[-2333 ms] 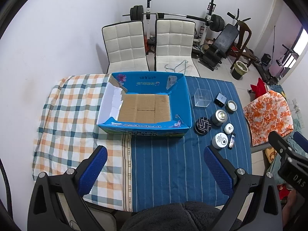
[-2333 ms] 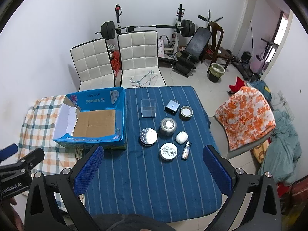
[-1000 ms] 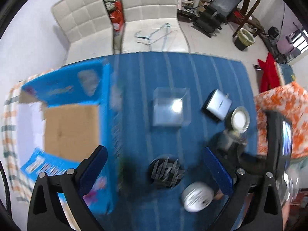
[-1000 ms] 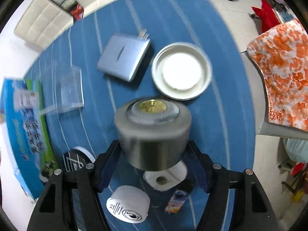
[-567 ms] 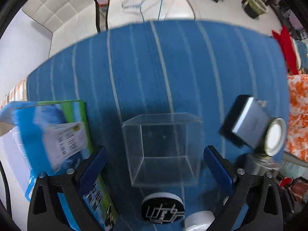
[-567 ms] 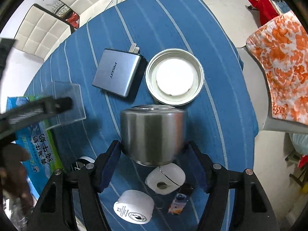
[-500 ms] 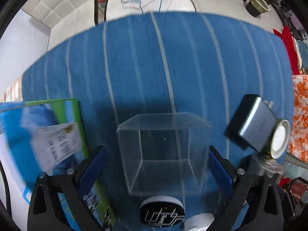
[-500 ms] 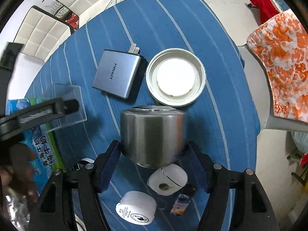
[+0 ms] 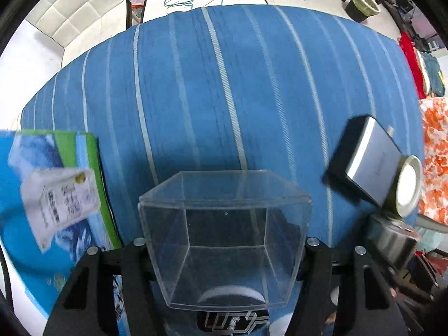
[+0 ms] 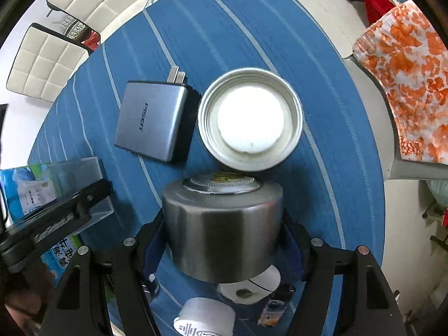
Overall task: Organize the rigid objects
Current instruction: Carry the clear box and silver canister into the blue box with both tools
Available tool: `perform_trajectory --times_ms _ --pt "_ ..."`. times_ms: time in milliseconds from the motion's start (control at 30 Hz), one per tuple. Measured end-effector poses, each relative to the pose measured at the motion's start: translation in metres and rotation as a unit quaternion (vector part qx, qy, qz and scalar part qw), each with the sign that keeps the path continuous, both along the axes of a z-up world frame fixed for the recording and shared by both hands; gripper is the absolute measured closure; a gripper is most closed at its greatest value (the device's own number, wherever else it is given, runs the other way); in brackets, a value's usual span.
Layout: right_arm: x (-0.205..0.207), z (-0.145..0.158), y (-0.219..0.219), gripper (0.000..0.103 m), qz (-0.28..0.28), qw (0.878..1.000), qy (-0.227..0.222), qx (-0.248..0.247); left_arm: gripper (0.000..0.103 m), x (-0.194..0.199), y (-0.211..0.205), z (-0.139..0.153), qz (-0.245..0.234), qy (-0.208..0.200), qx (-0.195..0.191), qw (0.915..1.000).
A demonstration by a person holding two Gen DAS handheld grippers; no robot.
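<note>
Left gripper (image 9: 224, 254) clamps clear box (image 9: 224, 235), centre-bottom of frame; pads hidden behind its walls. Right gripper (image 10: 222, 240) closed on steel tin (image 10: 222, 229), lower centre; tin hides most of white puck (image 10: 252, 288) below. Charger (image 10: 154, 123), lid (image 10: 250, 119) upper centre.

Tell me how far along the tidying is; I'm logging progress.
Nothing looks packed yet, though little of the blue carton shows. In hand: the left tongs grip the clear plastic box, and the right tongs grip the steel canister. Left on the striped cloth: the Pisen charger, metal lid, white round case, small bottle, and black patterned disc.
</note>
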State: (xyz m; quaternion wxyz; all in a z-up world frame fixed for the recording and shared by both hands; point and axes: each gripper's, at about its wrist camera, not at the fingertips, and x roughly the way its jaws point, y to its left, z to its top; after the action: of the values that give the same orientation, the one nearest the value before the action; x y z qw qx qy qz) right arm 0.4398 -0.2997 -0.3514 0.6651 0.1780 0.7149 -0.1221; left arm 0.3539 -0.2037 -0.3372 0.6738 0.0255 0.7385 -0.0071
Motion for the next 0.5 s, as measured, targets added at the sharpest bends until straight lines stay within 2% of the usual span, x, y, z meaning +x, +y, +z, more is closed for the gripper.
perform_trajectory --times_ms 133,300,367,500 --pt "-0.012 0.008 0.002 0.030 -0.002 1.000 -0.004 0.005 0.042 -0.019 -0.006 0.015 -0.012 -0.021 -0.002 0.9997" --pt "-0.029 0.030 0.006 0.030 -0.009 1.000 -0.023 0.019 0.042 -0.042 0.005 0.044 -0.005 -0.052 -0.016 0.9985" --pt "-0.034 0.042 0.010 0.030 -0.005 0.999 -0.033 0.024 0.042 -0.052 0.018 0.072 -0.007 -0.068 -0.020 0.9974" --pt "-0.045 0.076 0.028 0.030 0.012 0.997 -0.061 0.034 0.042 -0.065 0.044 0.109 0.005 -0.096 -0.040 0.9945"
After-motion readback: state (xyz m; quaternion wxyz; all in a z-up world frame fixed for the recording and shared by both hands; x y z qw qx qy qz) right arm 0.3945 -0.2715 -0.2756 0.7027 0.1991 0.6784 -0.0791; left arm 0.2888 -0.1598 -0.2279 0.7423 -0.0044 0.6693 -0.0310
